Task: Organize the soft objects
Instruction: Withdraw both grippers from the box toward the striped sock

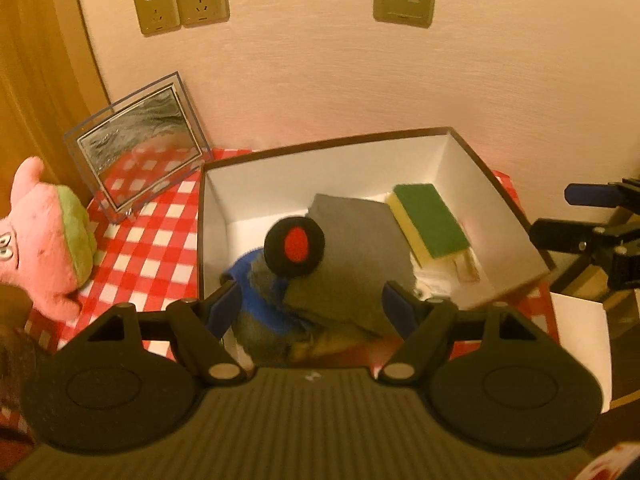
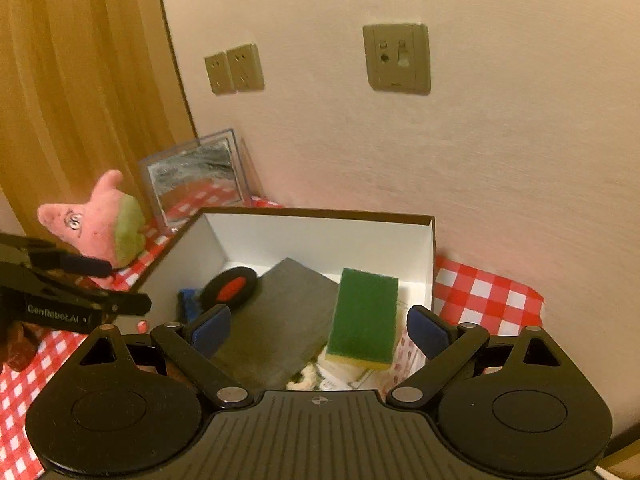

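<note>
A white-lined cardboard box (image 1: pixel 352 156) (image 2: pixel 320 236) stands on the red checked cloth against the wall. Inside lie a folded grey cloth (image 1: pixel 356 240) (image 2: pixel 280 320), a green and yellow sponge (image 1: pixel 432 220) (image 2: pixel 364 316), and a blue soft toy with a black and red round ear (image 1: pixel 296 246) (image 2: pixel 232 288). A pink plush star (image 1: pixel 44 240) (image 2: pixel 104 224) sits on the cloth left of the box. My left gripper (image 1: pixel 316 304) hovers open over the box's near edge. My right gripper (image 2: pixel 320 330) is open above the sponge and cloth, holding nothing.
A clear photo frame (image 1: pixel 140 144) (image 2: pixel 196 176) leans against the wall behind the plush. A wooden panel (image 2: pixel 80 80) rises at the left. Wall sockets (image 1: pixel 182 0) sit above. The right gripper's fingers (image 1: pixel 592 220) show at the left wrist view's right edge.
</note>
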`<state>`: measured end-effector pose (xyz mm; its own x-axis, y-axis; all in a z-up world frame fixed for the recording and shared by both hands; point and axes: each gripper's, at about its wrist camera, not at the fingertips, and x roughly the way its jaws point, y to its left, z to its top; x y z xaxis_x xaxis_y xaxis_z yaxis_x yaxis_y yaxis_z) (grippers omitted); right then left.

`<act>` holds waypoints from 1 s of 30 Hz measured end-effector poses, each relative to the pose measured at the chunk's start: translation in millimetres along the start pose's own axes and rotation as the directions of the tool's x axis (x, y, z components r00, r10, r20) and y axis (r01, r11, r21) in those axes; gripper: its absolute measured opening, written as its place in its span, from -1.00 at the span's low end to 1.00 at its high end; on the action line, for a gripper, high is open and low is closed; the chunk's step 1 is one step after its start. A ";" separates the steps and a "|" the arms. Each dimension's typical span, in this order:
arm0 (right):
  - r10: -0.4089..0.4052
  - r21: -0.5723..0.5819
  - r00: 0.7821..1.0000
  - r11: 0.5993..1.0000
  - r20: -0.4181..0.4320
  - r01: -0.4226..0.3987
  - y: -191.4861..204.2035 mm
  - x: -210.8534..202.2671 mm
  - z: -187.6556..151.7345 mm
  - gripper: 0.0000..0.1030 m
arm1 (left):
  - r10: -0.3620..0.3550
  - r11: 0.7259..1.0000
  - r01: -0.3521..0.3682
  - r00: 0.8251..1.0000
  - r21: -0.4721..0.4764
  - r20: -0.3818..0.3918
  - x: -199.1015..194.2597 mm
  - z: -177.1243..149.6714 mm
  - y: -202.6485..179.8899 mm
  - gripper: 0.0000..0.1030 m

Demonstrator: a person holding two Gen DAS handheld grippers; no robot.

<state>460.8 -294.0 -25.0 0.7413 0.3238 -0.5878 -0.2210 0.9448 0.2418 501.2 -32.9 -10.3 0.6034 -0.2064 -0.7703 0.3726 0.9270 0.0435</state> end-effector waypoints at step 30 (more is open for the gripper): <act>0.092 0.021 0.995 0.996 -0.028 -0.091 80.8 -106.8 -97.9 0.82 | 0.049 0.977 -0.056 0.998 -0.204 -0.040 -134.6 -168.4 21.5 0.47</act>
<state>301.7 -247.4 -18.3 0.6999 0.4103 -0.5846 -0.2742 0.9102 0.3105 309.3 67.6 -12.9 0.5922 -0.1477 -0.7921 0.1866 0.9815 -0.0435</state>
